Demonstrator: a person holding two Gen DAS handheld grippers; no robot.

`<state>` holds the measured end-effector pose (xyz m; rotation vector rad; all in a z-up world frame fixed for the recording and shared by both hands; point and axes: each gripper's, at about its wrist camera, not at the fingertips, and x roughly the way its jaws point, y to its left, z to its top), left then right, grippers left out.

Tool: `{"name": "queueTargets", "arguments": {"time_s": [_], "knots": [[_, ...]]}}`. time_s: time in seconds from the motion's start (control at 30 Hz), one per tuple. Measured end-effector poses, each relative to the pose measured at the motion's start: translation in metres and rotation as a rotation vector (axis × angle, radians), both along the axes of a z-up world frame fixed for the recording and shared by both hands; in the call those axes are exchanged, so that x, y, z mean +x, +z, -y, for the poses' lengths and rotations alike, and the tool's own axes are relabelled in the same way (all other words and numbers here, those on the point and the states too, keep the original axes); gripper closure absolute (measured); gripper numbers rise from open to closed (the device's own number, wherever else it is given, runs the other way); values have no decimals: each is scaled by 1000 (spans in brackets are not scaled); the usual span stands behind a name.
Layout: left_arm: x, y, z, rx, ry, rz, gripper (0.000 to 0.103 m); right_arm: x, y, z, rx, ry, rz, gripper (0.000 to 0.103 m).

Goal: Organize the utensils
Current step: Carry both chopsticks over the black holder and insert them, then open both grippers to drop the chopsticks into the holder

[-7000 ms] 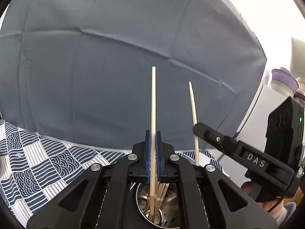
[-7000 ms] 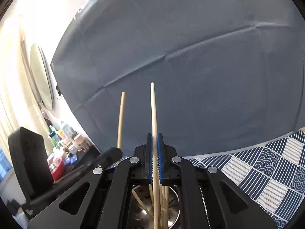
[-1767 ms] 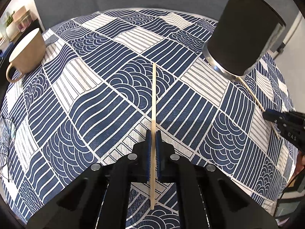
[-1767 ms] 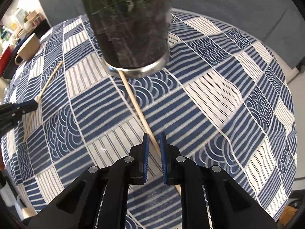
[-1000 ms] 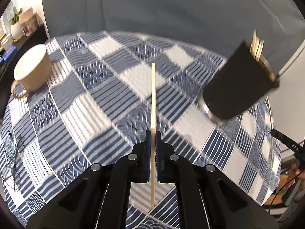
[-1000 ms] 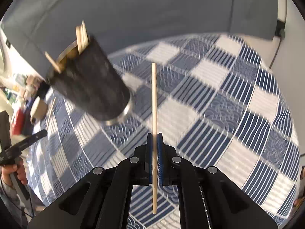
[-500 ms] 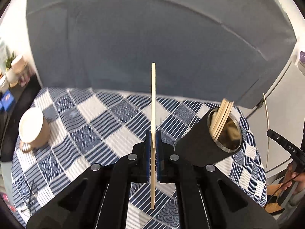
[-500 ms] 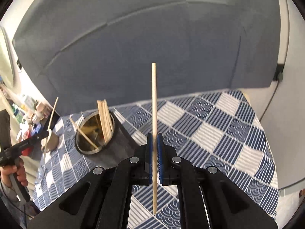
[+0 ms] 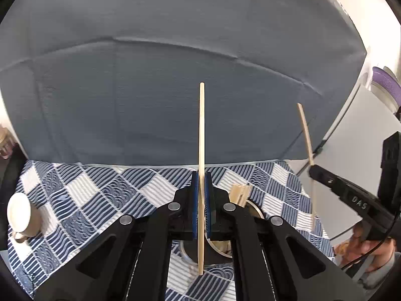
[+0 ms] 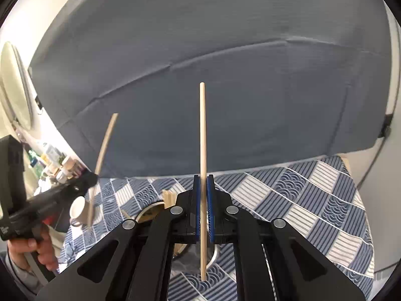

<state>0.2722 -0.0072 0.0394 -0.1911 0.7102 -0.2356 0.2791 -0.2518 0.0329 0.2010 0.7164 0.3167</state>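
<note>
A round, dark utensil holder with a shiny metal rim (image 9: 253,209) stands on the surface, mostly hidden behind the claws in both wrist views. A bundle of pale wooden chopsticks (image 9: 241,193) sticks up out of it, and 1 more leans slantwise against its rim in the right wrist view.

The left claw (image 9: 201,203) is pressed together on a single light wooden chopstick (image 9: 201,150), pinched between its blue pads near mid-length so that it stands upright, its lower tip hanging over the holder's mouth. The right claw (image 10: 203,205) pinches a second light wooden chopstick (image 10: 203,150) the same way, also upright above the holder. Each view shows the other claw at its edge with a hand (image 10: 32,248) gripping the black handle.

A cream ceramic cup (image 9: 21,215) lies on its side at the left of the surface, well apart from the holder. The surface wears a blue-and-white checked tablecloth (image 9: 100,195) of wave and stripe squares, woven and matte. Behind it hangs a creased grey fabric backdrop (image 9: 150,87). A cluttered shelf of small bottles (image 10: 57,163) sits at the far left of the right wrist view.
</note>
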Motion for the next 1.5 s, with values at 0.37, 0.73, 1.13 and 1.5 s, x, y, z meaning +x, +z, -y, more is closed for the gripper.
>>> {"name": "queueTargets", "arguments": {"time_s": [0.37,0.73,1.13,1.5], "knots": [[16,-14,27,-38,-40,28,98,37,-16,-23,48,49,-64,98],[4,-37,31,-137,-86,210,98,34,-43,-30,218,90,43,98],[-18,-77,34,-114,-83,245,98,0,-78,-38,205,157,119,98],[-34,-77,25,-122,-67,248,91,-19,-79,-39,159,158,131,94]]}}
